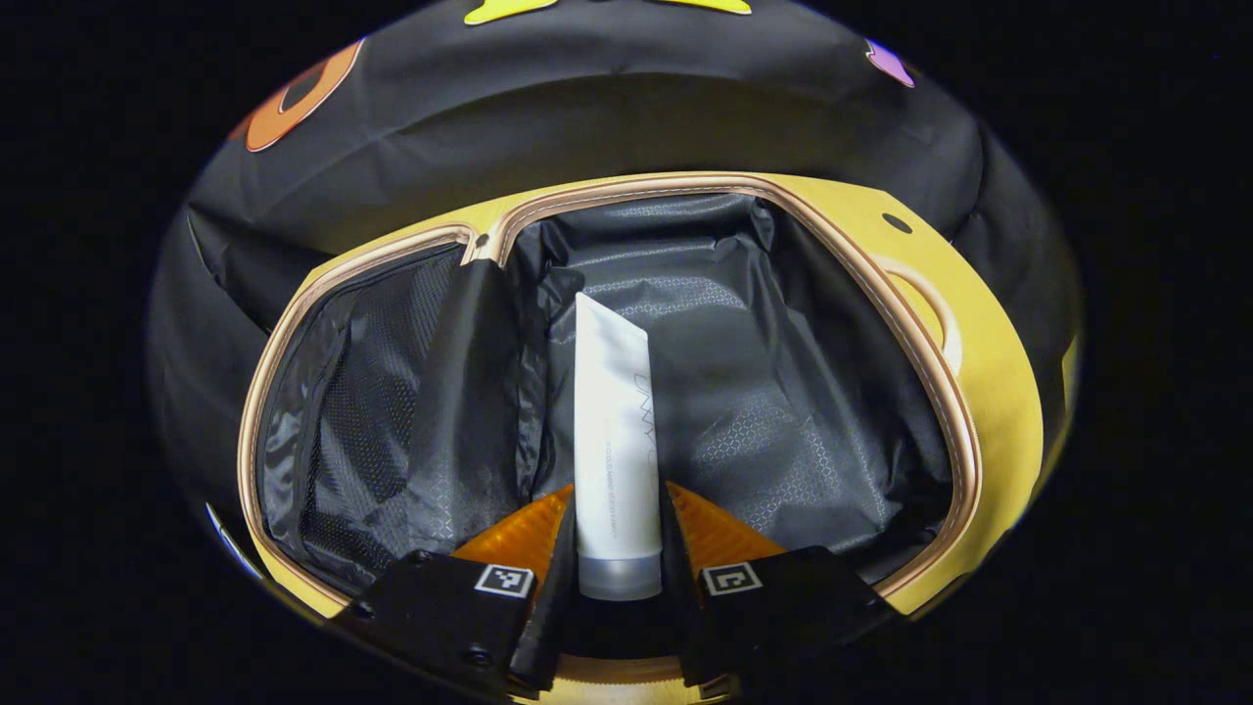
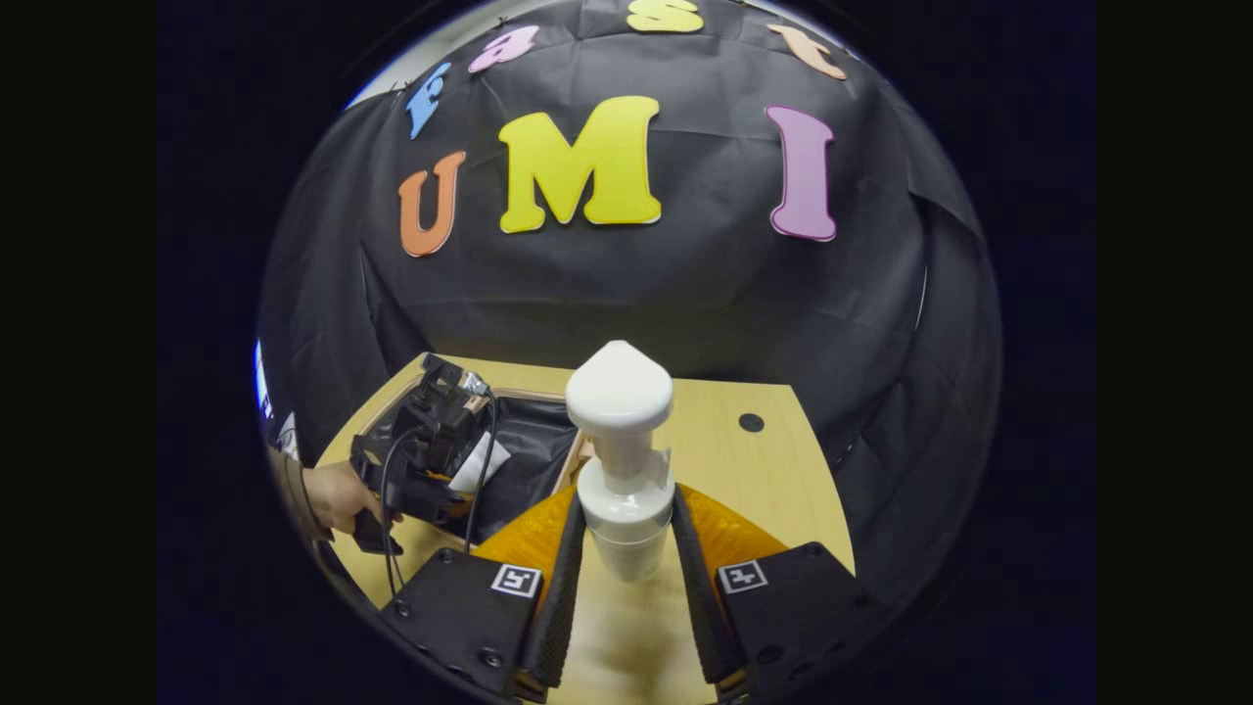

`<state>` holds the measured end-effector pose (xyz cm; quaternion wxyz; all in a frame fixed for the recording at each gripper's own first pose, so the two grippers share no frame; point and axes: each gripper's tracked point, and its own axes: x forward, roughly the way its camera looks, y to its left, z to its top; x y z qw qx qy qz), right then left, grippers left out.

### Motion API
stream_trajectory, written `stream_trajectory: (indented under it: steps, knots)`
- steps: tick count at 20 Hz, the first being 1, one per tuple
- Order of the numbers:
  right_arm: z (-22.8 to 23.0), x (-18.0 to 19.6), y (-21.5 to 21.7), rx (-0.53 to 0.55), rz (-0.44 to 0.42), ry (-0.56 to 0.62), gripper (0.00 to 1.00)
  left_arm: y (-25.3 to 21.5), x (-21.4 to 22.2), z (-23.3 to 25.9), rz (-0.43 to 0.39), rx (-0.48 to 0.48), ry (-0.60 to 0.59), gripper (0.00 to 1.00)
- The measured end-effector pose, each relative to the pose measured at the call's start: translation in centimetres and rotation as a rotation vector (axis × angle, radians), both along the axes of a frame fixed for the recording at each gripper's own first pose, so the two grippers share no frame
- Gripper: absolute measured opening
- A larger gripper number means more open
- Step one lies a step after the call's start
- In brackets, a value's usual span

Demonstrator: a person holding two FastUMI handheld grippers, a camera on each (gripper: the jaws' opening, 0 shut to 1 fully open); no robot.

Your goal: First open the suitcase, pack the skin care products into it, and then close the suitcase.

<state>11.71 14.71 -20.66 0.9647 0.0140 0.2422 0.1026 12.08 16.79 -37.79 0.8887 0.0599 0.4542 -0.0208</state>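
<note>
- My left gripper [image 1: 617,548] grips a white tube [image 1: 611,441] between both fingers, cap end nearest me; the tube points down into the open suitcase [image 1: 940,392], over its dark lining
- My right gripper [image 2: 626,548] clasps a white pump bottle [image 2: 623,460] upright between both fingers, above the wooden table [image 2: 764,470]; the suitcase lies off to its left

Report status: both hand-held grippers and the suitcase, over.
Left hand-held gripper shut on white tube, held over the open suitcase. Right hand-held gripper shut on pump bottle above the table. Nothing blocking.
</note>
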Motion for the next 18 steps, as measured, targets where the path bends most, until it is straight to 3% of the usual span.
stream_trajectory:
  steps: [2,3,6,9,12,18]
  knots:
    - [0.4,0.9,2.1,0.028,0.039,0.010,0.48,-1.0,0.8,1.5,-0.018,-0.068,-0.111,0.53]
    - [0.5,1.4,3.4,0.041,0.059,0.016,0.48,-1.7,1.2,2.9,-0.024,-0.115,-0.171,0.69]
    - [0.2,3.1,7.0,0.076,0.099,0.043,0.48,-1.8,0.6,6.5,-0.039,-0.170,-0.290,0.98]
    - [-1.2,4.2,11.6,0.128,0.147,0.116,0.48,-0.7,-0.2,10.5,-0.048,-0.165,-0.438,0.98]
    - [-4.1,4.5,15.8,0.146,0.203,0.213,0.48,1.3,-0.7,15.0,-0.028,-0.079,-0.619,0.98]
    - [-10.5,4.8,17.9,0.107,0.139,0.389,0.48,8.8,-4.3,19.8,0.013,-0.020,-0.769,0.99]
